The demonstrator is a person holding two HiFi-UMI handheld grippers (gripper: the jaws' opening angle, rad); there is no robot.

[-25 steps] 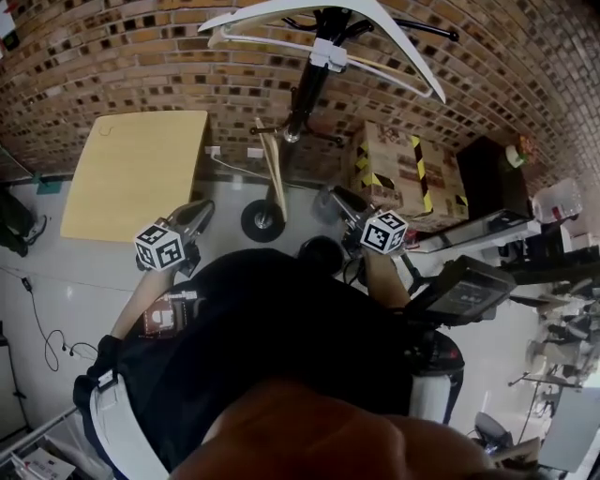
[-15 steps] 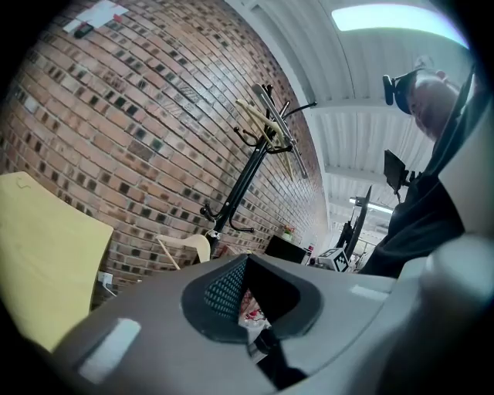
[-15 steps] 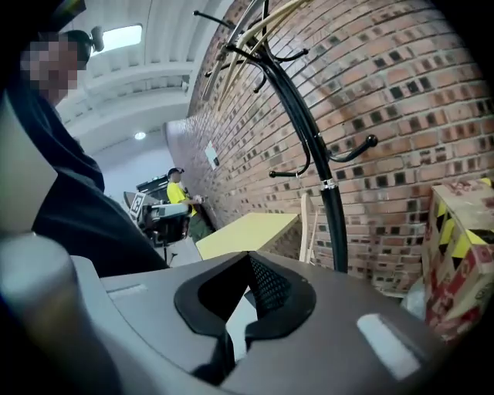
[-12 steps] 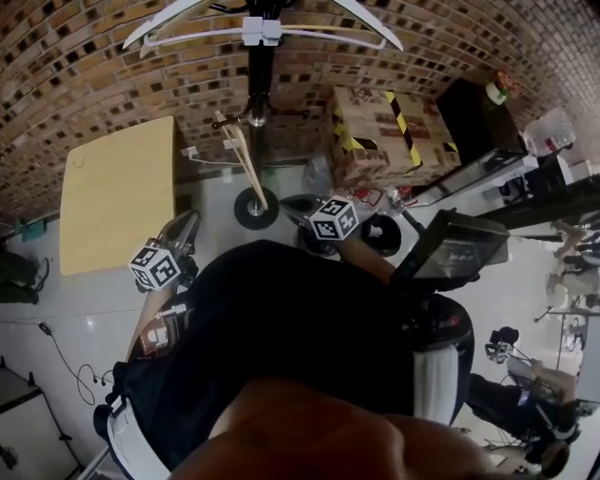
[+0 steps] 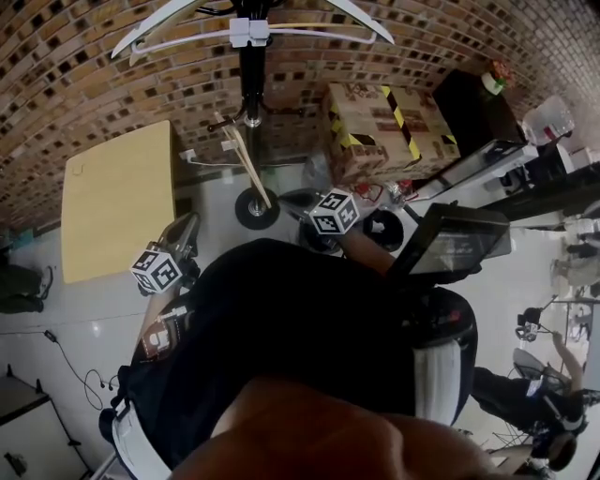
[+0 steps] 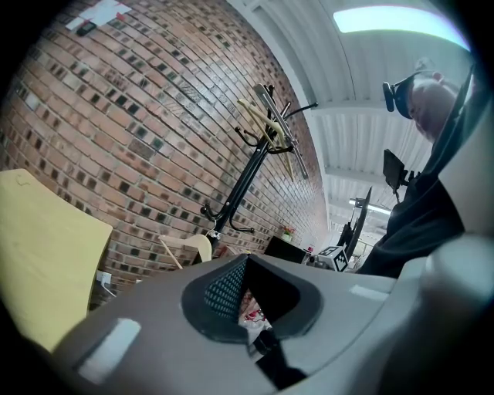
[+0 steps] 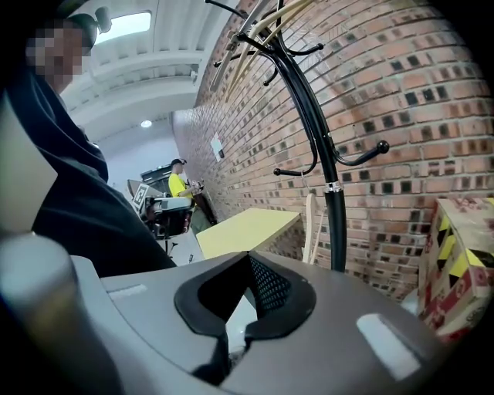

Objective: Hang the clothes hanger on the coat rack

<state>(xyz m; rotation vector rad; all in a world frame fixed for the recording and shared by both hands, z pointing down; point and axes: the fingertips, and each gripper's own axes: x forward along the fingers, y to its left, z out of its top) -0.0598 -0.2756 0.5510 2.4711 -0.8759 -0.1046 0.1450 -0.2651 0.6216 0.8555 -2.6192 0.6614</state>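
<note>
A white clothes hanger [image 5: 248, 23] hangs at the top of the black coat rack [image 5: 251, 80], in front of the brick wall. In the left gripper view the rack [image 6: 245, 177] carries pale hangers [image 6: 272, 127] on its upper hooks. A wooden hanger [image 5: 244, 159] hangs lower on the pole. My left gripper [image 5: 183, 230] is level, shut and empty [image 6: 245, 261]. My right gripper [image 5: 302, 202] sits low near the rack's base [image 5: 256, 208], tilted down, shut with nothing between its pads [image 7: 248, 261].
A yellow table [image 5: 117, 197] stands left of the rack. A cardboard box with black-and-yellow tape [image 5: 384, 131] and a black cabinet [image 5: 469, 108] stand to its right. A dark screen [image 5: 450, 248] is beside my right arm. A person in yellow [image 7: 179, 185] is far off.
The right gripper has dropped lower and shifted left in the picture, towards the rack's base. The head view has swung. The left gripper has stayed where it was.
</note>
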